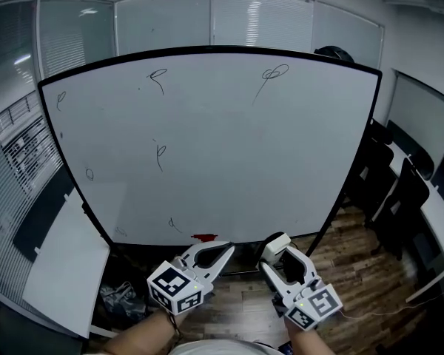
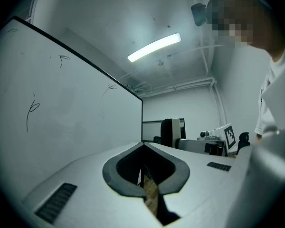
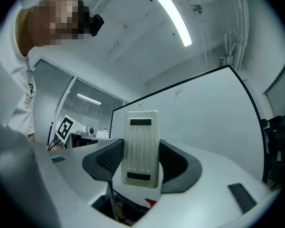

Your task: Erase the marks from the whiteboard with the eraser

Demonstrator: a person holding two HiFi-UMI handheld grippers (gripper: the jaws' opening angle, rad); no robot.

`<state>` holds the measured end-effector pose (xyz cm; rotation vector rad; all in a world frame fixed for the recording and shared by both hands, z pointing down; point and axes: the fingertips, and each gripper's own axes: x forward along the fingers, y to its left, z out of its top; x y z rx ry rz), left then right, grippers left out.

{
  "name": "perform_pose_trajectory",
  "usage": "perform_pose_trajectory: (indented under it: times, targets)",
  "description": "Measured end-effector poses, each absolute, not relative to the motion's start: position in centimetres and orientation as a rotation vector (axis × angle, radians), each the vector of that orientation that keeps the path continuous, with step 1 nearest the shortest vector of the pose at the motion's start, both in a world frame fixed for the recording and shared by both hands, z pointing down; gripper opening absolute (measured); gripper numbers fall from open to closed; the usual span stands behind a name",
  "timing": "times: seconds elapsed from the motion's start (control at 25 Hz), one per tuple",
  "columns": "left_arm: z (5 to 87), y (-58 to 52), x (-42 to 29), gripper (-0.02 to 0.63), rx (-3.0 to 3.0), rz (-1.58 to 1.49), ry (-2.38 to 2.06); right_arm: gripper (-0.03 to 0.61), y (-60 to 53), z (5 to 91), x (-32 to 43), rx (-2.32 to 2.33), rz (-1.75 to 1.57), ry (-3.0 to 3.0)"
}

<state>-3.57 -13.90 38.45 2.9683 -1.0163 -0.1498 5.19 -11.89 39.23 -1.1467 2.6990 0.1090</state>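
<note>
Item one: large black-framed whiteboard (image 1: 222, 124), thin dark scribbled marks (image 1: 160, 156) scattered across it.
Item two: white rectangular plastic eraser (image 3: 141, 146), just below the whiteboard's lower edge, clamped in my right gripper (image 1: 279, 251).
Item three: my left gripper (image 1: 223, 251), also below that edge, jaws pressed together on nothing.

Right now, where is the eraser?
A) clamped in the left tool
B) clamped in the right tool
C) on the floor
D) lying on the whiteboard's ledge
B: the right gripper view shows the eraser upright between the jaws of the right tool, while the left tool is shut with nothing in it.
</note>
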Motion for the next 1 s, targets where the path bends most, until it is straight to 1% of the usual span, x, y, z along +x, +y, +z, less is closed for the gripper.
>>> perform_pose_trajectory:
  times: [0.52, 0.76, 1.0]
  targets:
    - [35.7, -22.2, 2.8, 0.006, 2.937, -0.176, -1.212, 0.242, -20.9, 36.6, 13.6, -1.007, 0.189, 2.773]
    - [35.4, -24.9, 3.0, 0.006, 2.884, -0.191, -1.223, 0.242, -24.1, 35.7, 14.5, -0.975, 0.245, 2.787]
    - [34.2, -28.7, 1.1, 0.006, 2.907, -0.195, -1.229, 0.242, -28.4, 34.2, 12.6, -1.0, 0.292, 2.765]
